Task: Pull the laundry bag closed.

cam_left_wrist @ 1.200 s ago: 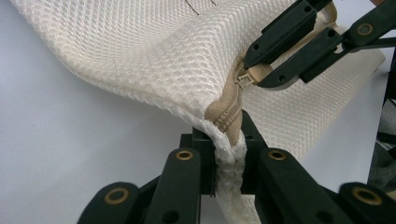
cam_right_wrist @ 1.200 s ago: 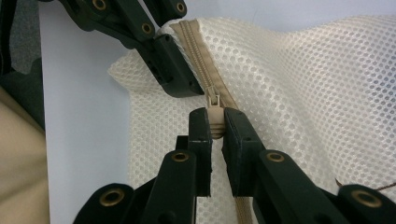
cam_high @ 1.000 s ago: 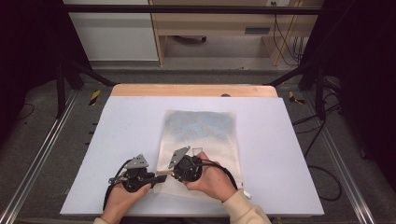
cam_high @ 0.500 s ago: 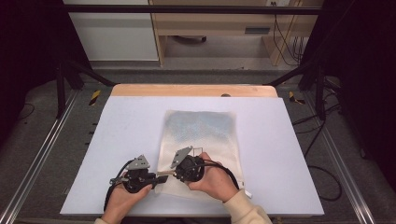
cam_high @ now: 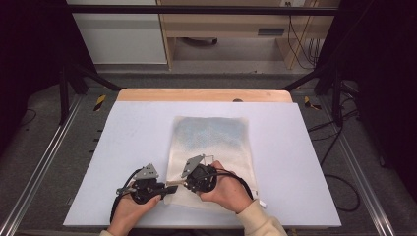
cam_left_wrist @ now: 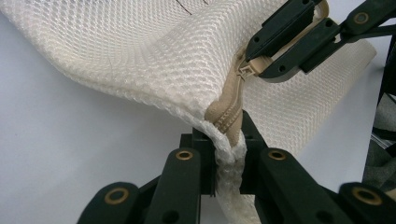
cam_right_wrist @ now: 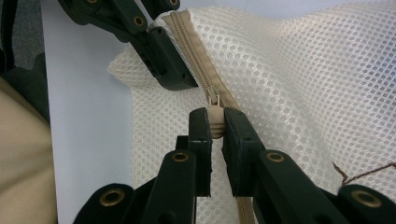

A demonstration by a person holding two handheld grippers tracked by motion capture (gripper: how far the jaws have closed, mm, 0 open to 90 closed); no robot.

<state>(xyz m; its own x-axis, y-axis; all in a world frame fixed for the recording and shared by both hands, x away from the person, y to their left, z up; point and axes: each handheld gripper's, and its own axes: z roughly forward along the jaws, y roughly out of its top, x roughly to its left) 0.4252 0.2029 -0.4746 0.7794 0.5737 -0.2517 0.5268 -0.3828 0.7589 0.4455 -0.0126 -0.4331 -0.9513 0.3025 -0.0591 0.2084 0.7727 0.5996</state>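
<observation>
Where overhead blurs, right tongs [cam_right_wrist: 215,123] on zipper pull [cam_right_wrist: 214,116]

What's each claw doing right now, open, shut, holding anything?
Left claw: shut on the corner of the mesh laundry bag, at the zipper's end.
Right claw: shut on the zipper pull.

Mesh bag [cam_high: 211,142] lies mid-table [cam_high: 305,147]; L gripper [cam_high: 169,187] at its near-left corner, R gripper [cam_high: 183,183] just beside.
</observation>
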